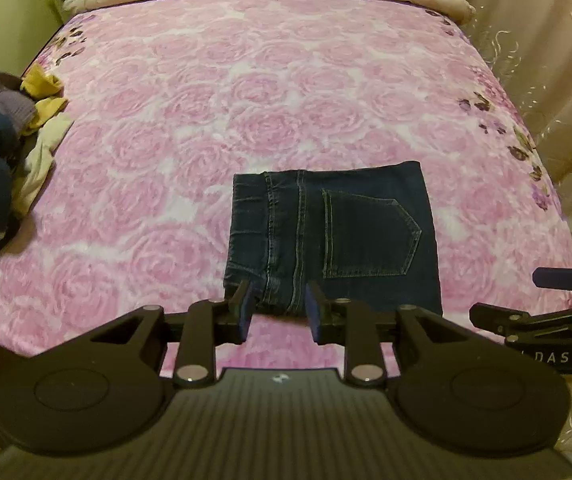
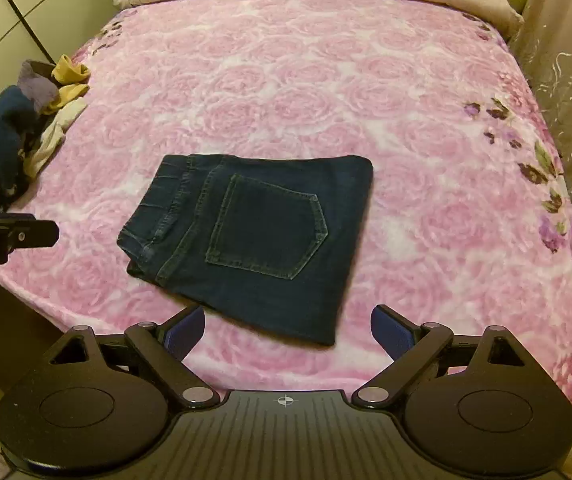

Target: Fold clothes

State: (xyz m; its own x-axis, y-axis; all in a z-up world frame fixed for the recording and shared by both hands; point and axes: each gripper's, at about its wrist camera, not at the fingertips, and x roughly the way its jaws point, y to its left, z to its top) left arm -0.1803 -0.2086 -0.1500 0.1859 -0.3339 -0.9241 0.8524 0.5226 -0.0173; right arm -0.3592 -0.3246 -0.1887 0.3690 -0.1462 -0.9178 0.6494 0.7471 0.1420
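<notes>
While the folded jeans (image 1: 333,236) lie flat on the pink rose-patterned blanket (image 1: 206,100), back pocket facing up, both grippers hang above the near edge of the bed. On the left gripper (image 1: 279,312) the jaws stand a little apart with nothing between them; on the right gripper (image 2: 287,330) they are spread wide and empty. A heap of unfolded clothes (image 1: 10,140) sits at the blanket's left side, well apart from the jeans
</notes>
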